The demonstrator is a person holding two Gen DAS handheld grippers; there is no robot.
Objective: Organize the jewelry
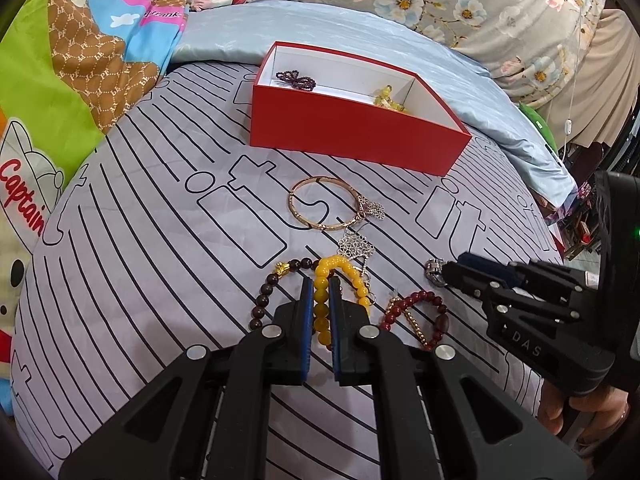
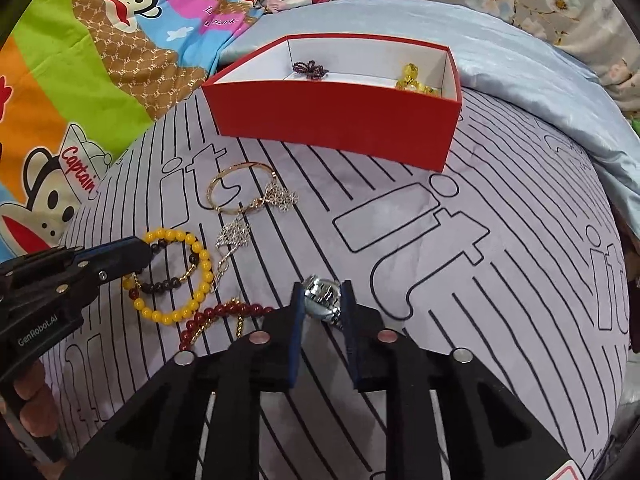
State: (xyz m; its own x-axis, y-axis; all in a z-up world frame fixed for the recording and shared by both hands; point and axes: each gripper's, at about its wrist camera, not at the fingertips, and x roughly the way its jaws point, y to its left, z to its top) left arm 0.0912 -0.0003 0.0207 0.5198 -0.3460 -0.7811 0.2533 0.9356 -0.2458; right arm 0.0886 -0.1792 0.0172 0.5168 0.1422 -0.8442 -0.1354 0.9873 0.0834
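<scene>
Left wrist view: the left tongs are clamped on the yellow bead bracelet, which lies on the bed among other pieces, short of the red box; lift straight up so neighbouring strands do not snag. Right wrist view: the right tongs bracket the silver watch, apparently gripping it; confirm a firm hold before carrying it to the box.
</scene>
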